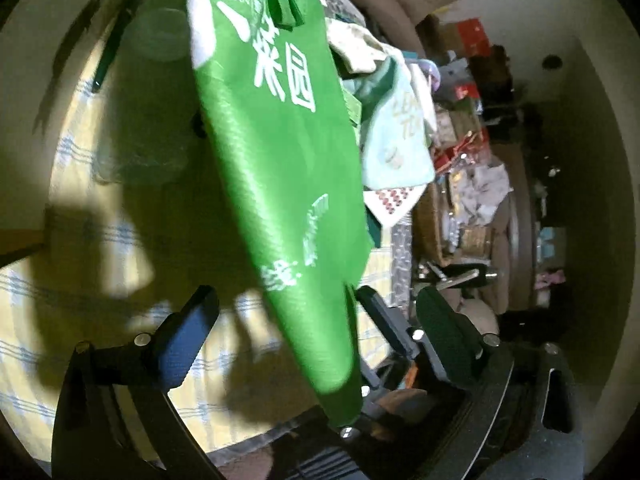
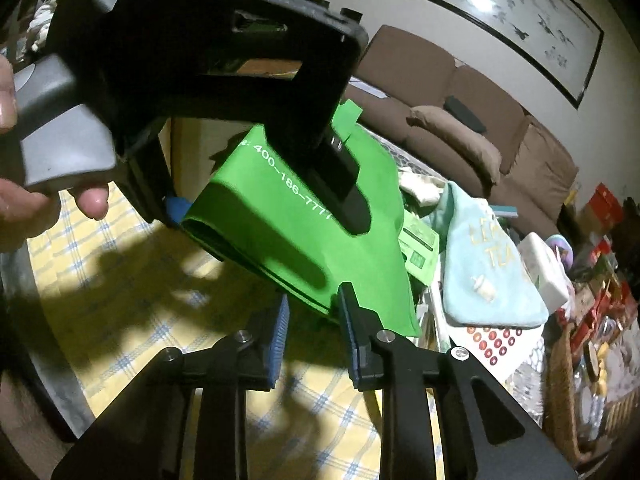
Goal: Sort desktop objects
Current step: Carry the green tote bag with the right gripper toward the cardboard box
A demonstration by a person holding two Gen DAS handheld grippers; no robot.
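Right gripper (image 2: 314,340): jaws slightly parted, lower corner of green bag (image 2: 304,248) at the gap, unpinched. Left gripper (image 1: 316,300): jaws spread wide, bag hanging between them, above yellow checked tablecloth (image 2: 120,280). Beyond: pale blue pouch (image 2: 488,272), brown sofa (image 2: 460,92)

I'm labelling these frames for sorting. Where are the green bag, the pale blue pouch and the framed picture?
green bag (image 1: 280,184): left wrist view, on its printed face.
pale blue pouch (image 2: 492,264): right wrist view, on its front, below the gold lettering.
framed picture (image 2: 500,8): right wrist view, on the glass.
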